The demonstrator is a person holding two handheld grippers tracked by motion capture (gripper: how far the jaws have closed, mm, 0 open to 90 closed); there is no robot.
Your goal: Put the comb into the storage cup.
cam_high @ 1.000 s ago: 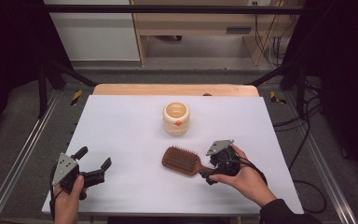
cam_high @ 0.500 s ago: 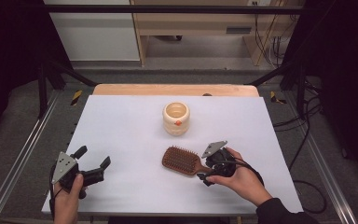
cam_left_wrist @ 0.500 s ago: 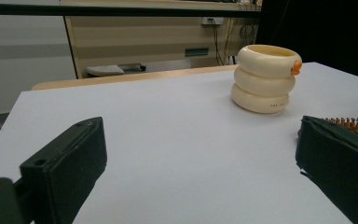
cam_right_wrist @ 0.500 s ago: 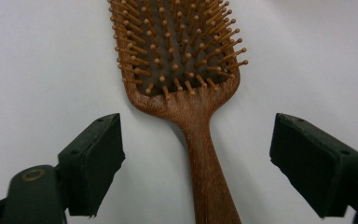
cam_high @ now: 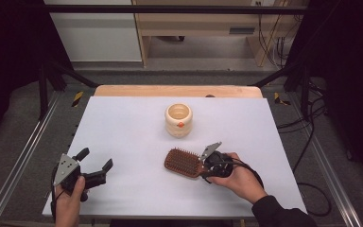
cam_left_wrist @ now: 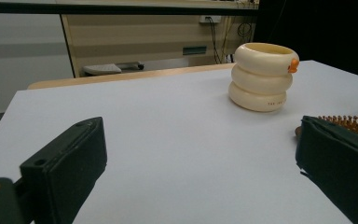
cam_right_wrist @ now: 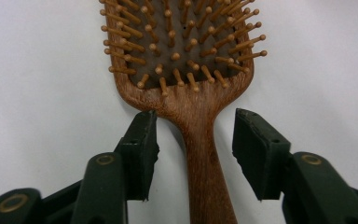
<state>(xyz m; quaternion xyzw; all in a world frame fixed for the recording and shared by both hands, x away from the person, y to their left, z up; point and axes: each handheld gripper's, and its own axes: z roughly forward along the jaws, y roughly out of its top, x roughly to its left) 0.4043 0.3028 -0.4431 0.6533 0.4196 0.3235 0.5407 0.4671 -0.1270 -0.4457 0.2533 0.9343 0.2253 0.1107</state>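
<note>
A wooden paddle hairbrush (cam_high: 182, 162) lies bristles up on the white table (cam_high: 123, 127), handle toward the right. My right gripper (cam_high: 203, 168) straddles the handle just behind the head. In the right gripper view its jaws have just been closing, and a small gap remains on each side of the hairbrush (cam_right_wrist: 182, 46) handle; the right gripper (cam_right_wrist: 196, 140) pads do not touch it. My left gripper (cam_high: 95, 159) rests open and empty near the front left corner. From the left gripper (cam_left_wrist: 200, 154) view, a cream ringed cup (cam_left_wrist: 262, 77) stands ahead and the hairbrush (cam_left_wrist: 352, 125) bristles peek over the right jaw.
The cream cup (cam_high: 178, 119) with a small orange dot stands upright behind the brush near the table's middle. A wooden strip (cam_high: 177, 91) borders the far edge. Metal rails and cables run along both sides on the floor.
My right gripper has slid a little left along the handle toward the brush head, and its jaws have narrowed around the handle. The left gripper and the cup have stayed put.
</note>
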